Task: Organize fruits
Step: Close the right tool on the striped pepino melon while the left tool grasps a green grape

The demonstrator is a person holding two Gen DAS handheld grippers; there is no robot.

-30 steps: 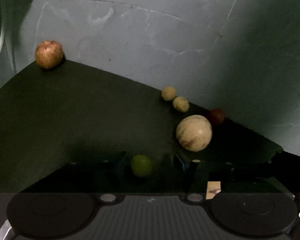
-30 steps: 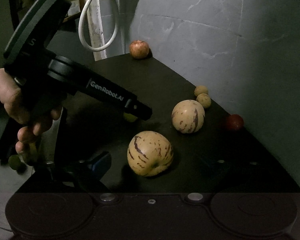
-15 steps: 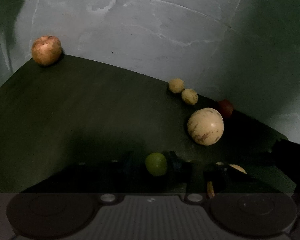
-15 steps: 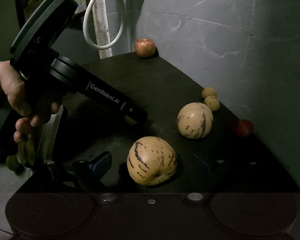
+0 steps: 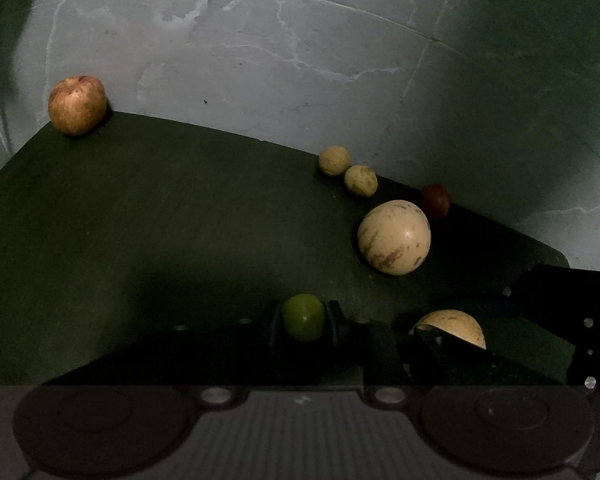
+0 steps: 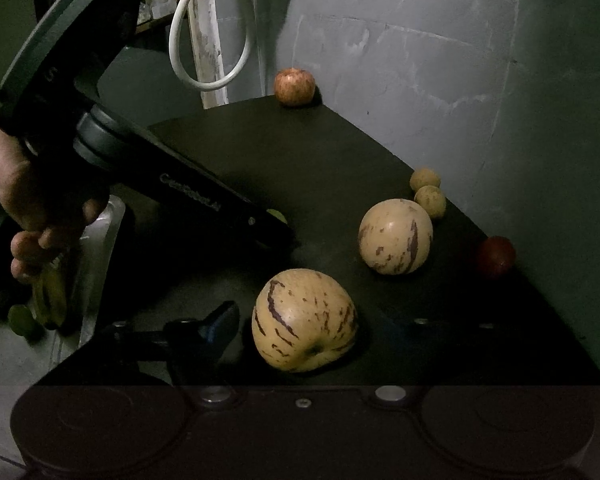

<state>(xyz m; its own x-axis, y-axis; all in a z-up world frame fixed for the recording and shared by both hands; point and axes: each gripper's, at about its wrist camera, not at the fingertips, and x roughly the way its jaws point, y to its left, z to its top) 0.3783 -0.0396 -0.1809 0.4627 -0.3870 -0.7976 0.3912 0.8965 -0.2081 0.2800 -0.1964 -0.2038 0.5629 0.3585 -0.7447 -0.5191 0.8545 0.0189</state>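
On the black table (image 5: 160, 220), my left gripper (image 5: 304, 320) is shut on a small green fruit (image 5: 303, 314), a pad pressing each side. From the right wrist view only a sliver of that fruit (image 6: 278, 216) shows behind the left gripper's tip. A striped yellow melon (image 6: 304, 320) rests on the table between the fingers of my right gripper (image 6: 306, 322). Its jaws are closing, and a small gap still shows beside the blue-tipped left finger (image 6: 220, 324). The right finger is lost in shadow.
A second striped melon (image 6: 396, 236), two small tan fruits (image 5: 334, 160), a dark red fruit (image 6: 496, 256) and an apple (image 6: 294, 86) sit near the wall-side edge. Bananas (image 6: 48, 296) and green fruits lie lower left. A white cable loop (image 6: 208, 84) hangs behind.
The left gripper's fingers have come together on the green fruit. The right gripper's left finger has moved in toward the striped melon.
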